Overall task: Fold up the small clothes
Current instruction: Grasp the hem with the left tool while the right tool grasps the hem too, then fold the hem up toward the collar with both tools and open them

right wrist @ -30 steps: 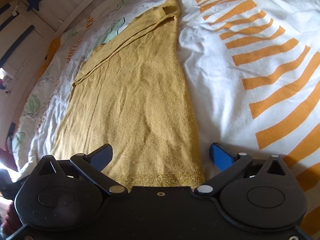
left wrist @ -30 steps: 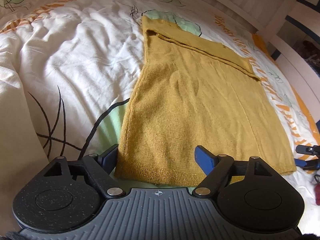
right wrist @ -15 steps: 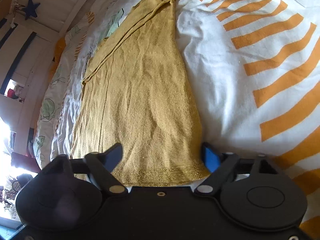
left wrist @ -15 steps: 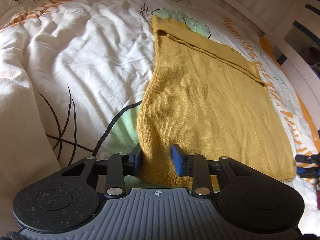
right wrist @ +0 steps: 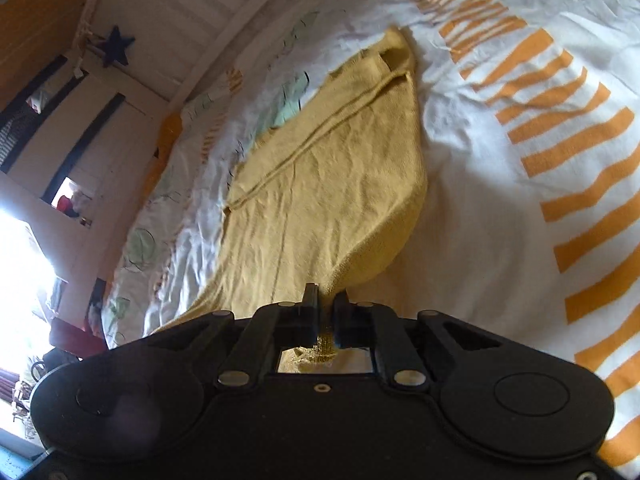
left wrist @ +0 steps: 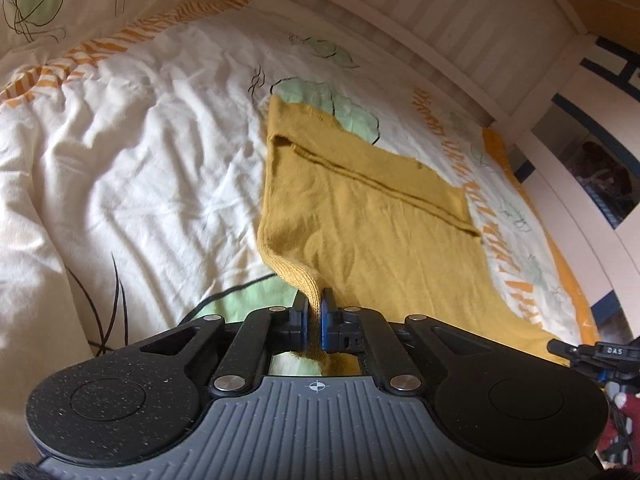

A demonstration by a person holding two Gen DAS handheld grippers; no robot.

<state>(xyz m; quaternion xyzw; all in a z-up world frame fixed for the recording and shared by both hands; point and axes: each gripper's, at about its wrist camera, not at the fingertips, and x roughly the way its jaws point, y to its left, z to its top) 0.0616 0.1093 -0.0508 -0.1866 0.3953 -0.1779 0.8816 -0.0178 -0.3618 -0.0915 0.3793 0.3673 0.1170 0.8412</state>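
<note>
Left gripper (left wrist: 314, 322) is pinching the ribbed hem corner of the mustard knit garment (left wrist: 372, 216), fingers nearly closed on it. Right gripper (right wrist: 327, 318) is likewise clamping the opposite hem corner. The garment is lying on the duvet (left wrist: 140, 152), long axis running from lower centre toward upper centre of each frame.

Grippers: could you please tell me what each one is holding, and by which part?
Both hold the mustard knit garment by its ribbed hem: left gripper at one corner, right gripper at the other.
</note>
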